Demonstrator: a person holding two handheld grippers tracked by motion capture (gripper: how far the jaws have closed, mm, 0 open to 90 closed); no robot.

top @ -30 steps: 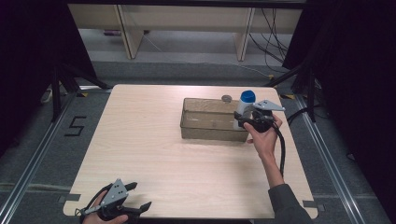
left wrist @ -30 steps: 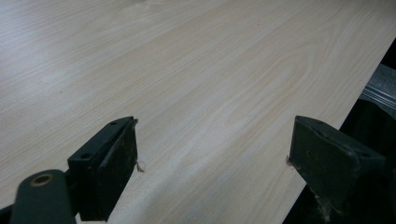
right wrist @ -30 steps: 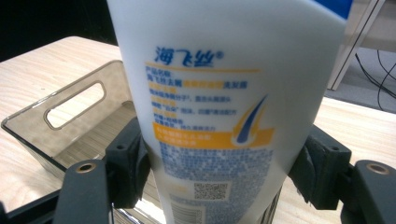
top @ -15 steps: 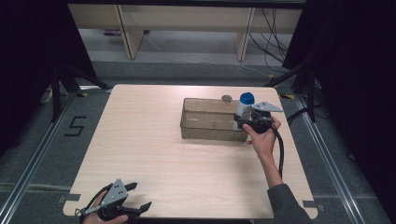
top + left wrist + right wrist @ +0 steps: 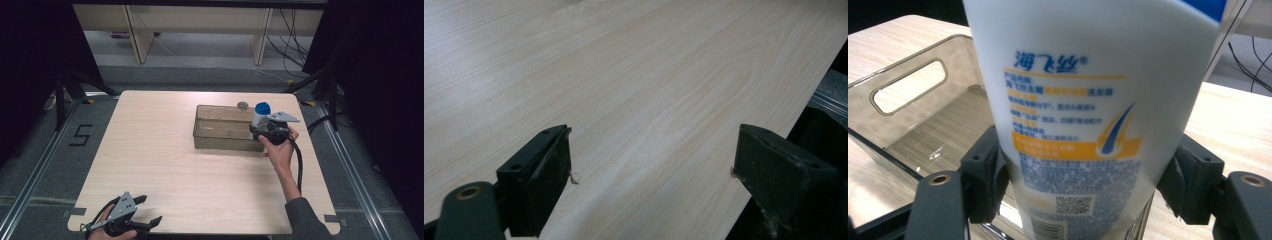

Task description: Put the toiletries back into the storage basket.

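Note:
A white shampoo bottle (image 5: 1075, 105) with a blue cap (image 5: 261, 108) stands upright in my right gripper (image 5: 261, 128), which is shut on its lower body (image 5: 1083, 170). It hangs at the right end of a clear plastic bin (image 5: 225, 128), over the bin's near corner. The bin (image 5: 923, 120) has a handle slot in its end wall and looks bare inside. My left gripper (image 5: 150, 210) rests open at the table's front left corner, with bare wood between its fingers (image 5: 651, 165).
A small round grey object (image 5: 243, 105) lies on the table just behind the bin. The wooden table (image 5: 160, 150) ends close to the left gripper, with a dark drop beyond the edge (image 5: 824, 105). A cable trails from the right gripper along the forearm.
The right gripper has carried the bottle slightly toward the bin and a little lower. The left gripper has stayed still.

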